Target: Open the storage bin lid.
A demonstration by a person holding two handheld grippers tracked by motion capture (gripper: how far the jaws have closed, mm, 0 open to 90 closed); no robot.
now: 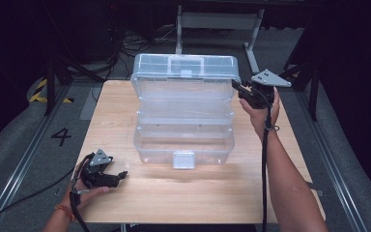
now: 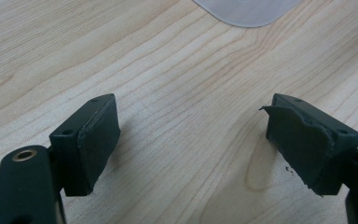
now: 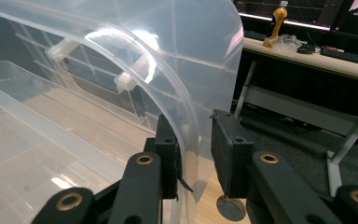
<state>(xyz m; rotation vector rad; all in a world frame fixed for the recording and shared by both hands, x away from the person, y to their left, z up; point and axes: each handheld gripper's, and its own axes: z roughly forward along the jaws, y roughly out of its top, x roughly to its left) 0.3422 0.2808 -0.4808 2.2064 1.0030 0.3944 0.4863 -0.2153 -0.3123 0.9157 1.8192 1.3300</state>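
A clear plastic toolbox (image 1: 183, 140) stands open in the middle of the wooden table (image 1: 174, 198), its tiers stepped back and its lid (image 1: 186, 72) upright at the rear. My right gripper (image 1: 235, 87) is at the lid's right edge. In the right gripper view the lid's rim (image 3: 191, 70) runs between the jaws of the right gripper (image 3: 196, 158); one pad touches it, the other stands slightly apart. My left gripper (image 1: 123, 175) hovers low over the table's front left, open with nothing in it (image 2: 191, 140). The box's front latch (image 1: 183, 159) hangs down, and its rounded tip (image 2: 247, 11) also shows in the left gripper view.
Bare wood lies in front of and to the left of the box. Behind the table are a metal frame (image 1: 217, 24), dark stands (image 1: 53, 82) and floor cables (image 1: 125, 46). A desk with a keyboard (image 3: 307, 51) is beyond the lid.
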